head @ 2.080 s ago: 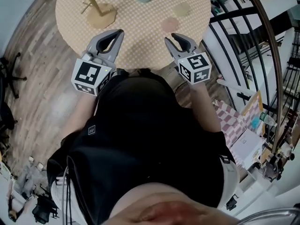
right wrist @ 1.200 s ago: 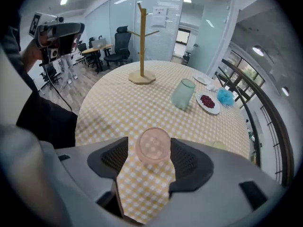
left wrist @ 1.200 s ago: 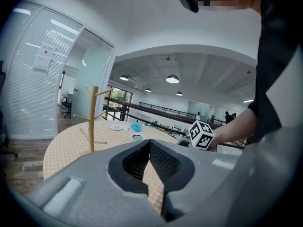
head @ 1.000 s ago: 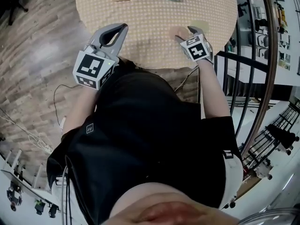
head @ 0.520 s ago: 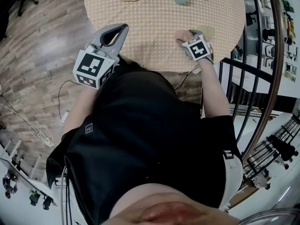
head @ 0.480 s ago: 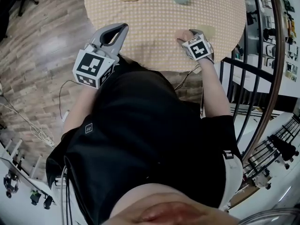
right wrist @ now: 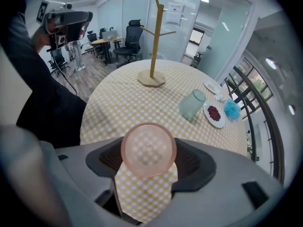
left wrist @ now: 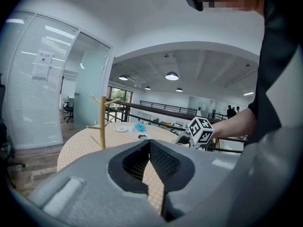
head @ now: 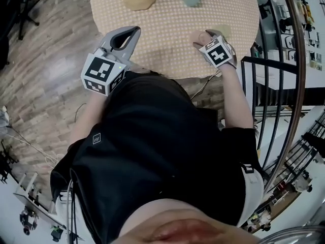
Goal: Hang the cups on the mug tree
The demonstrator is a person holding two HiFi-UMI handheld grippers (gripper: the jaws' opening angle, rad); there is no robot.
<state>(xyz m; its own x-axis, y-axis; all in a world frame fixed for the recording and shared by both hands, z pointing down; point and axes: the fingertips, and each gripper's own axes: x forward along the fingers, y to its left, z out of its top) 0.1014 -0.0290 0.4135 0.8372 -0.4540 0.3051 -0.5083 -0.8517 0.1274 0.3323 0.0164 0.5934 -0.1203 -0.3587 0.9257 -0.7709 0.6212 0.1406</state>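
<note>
The pink cup sat between the fingers of the right gripper, which were set wide and pinched it on both sides near their tips. Its round base faced back up at the right gripper view's camera. Its long axis therefore ran along the gripper's own line, steeply down toward the counter. The yellow checks of the cloth showed through the clear pink bottom. Whether its far end touched the cloth or hung just clear could not be told.

In the head view the pink cup lay at the near right part of the round counter. The right gripper reached down over it from the person's side.

Beyond it, toward the middle, a pale green cup stood on end just beside a white plate of red bits. A blue tuft lay close behind the plate.

The wooden mug tree stood upright on its round base at the far side, well apart from the pink cup, its pegs slanting upward.

The left gripper was held over the near left edge, pointing nearly level across the cloth. Its fingers were pressed together at the tips with nothing between them, as the left gripper view showed. The mug tree rose beyond them.
</note>
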